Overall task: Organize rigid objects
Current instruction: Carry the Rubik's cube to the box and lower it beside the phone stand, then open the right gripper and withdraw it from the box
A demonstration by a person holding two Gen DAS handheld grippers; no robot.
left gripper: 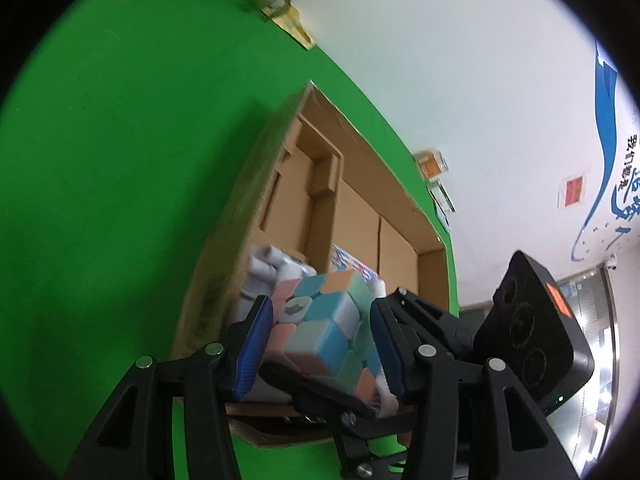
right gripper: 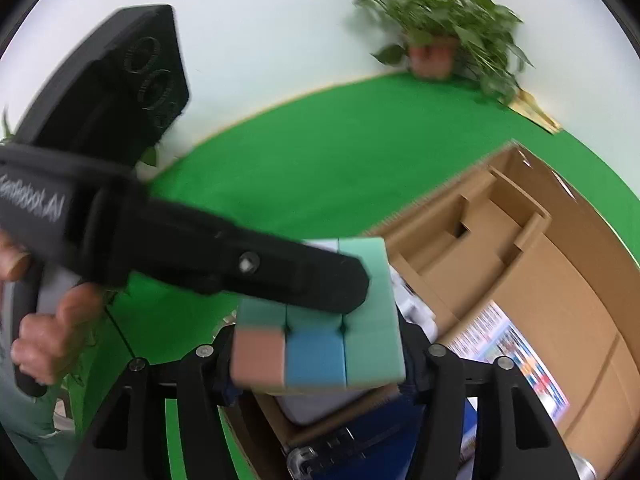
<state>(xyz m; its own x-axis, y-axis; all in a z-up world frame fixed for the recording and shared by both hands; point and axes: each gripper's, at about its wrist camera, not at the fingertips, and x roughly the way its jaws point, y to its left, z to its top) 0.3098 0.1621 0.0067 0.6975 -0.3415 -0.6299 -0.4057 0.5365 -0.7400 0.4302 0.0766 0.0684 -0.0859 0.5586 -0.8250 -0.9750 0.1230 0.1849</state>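
Green felt [right gripper: 340, 152] covers the table, and behind it stands a white wall [left gripper: 460, 60] with blue lettering. On the felt lies one open cardboard box [right gripper: 560, 280], the largest thing, with brown cardboard dividers inside and one printed colourful sheet [right gripper: 508, 348] on its floor. At the back edge stands one potted plant [right gripper: 436, 40] in an orange pot, and one small orange box [left gripper: 430, 164] stands at the edge near the wall. One pastel puzzle cube [left gripper: 320, 328] is held above the near end of the box. Both grippers are on it. The left gripper [left gripper: 318, 344] has its two blue pads pressed on opposite sides of the cube, so its fingers are closed around it. The right gripper [right gripper: 320, 352] also has the cube between its fingers, which touch its sides, with the left tool crossing over the top. Some white objects [left gripper: 272, 268] lie in the box under the cube; I cannot tell what they are.
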